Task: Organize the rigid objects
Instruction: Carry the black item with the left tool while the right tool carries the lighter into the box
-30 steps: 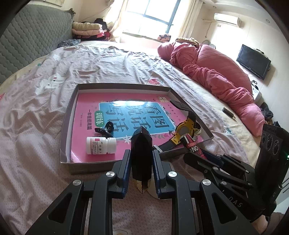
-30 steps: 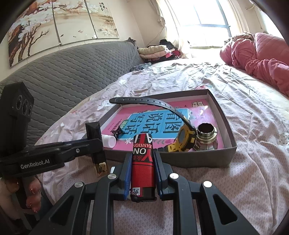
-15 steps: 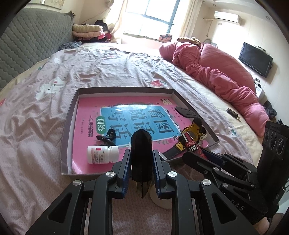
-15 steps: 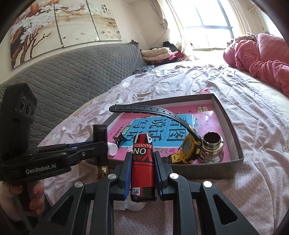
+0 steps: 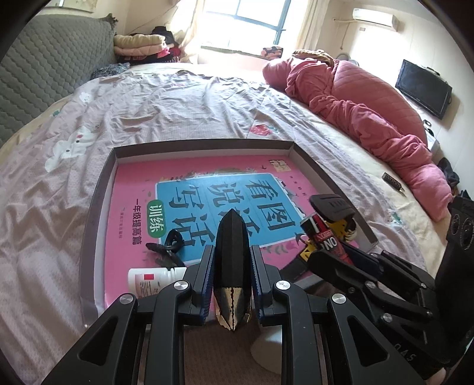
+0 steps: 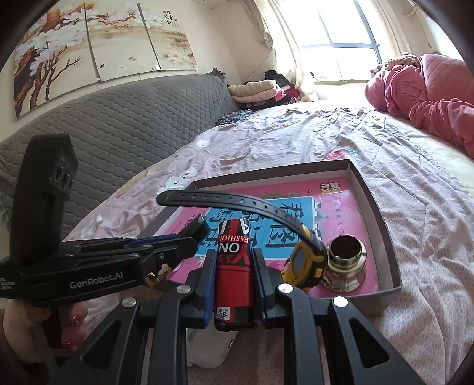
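While left fingers [image 5: 232, 275] pinch a black case [image 5: 231, 251], right fingers [image 6: 234, 274] clamp red lighter [image 6: 234, 272] marked "FASHION".

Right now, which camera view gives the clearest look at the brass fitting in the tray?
The right wrist view: the brass fitting stands upright in the tray near its corner, beside the yellow watch, open top fully visible. In the left wrist view it is hidden behind the watch and the right claw holding the red lighter.

I'm in a home bedroom: wide bed [image 5: 183, 97] with printed sheet, pink quilt [image 5: 364, 97] bunched far right, grey padded headboard [image 6: 124, 118] left, folded clothes [image 5: 139, 44] by the window [image 5: 251, 17], wall TV [image 5: 423, 88], aircon [image 5: 374, 17].
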`<state>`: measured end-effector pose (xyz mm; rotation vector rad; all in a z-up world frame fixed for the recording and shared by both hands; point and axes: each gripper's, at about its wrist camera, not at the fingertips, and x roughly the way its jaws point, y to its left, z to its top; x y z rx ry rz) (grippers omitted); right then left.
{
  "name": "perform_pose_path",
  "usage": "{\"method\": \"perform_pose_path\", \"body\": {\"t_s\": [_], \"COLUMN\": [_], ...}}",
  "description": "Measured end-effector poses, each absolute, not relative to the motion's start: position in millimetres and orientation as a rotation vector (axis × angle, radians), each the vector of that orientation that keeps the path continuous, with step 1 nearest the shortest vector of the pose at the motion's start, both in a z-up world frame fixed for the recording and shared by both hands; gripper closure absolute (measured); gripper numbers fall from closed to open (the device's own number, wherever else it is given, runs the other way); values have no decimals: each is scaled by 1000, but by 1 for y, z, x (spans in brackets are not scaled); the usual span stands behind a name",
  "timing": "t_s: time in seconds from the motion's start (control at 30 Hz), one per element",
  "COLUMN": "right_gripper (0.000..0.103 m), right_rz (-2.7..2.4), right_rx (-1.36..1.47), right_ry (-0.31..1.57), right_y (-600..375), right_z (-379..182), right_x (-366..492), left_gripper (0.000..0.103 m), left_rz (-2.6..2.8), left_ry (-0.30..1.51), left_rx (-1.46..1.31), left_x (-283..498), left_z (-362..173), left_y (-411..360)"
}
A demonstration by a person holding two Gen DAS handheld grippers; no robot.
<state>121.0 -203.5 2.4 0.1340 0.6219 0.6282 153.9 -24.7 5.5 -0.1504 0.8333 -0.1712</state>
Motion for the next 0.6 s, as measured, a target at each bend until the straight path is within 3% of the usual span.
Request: {"method": "perform_pose_path", "body": {"t_s": [0.6], "right_gripper": [80], "right_rz": [606], "right_rx": [116], "right_ry": [627], "right_y": [-199], "right_z": [-1], "right_x": [139], "left_gripper": [80], "left_rz": [-162], "left_ry": [857], "left_rx": [-139], "left_x": [169], "left_z": [-12], "left_y": [-28]}}
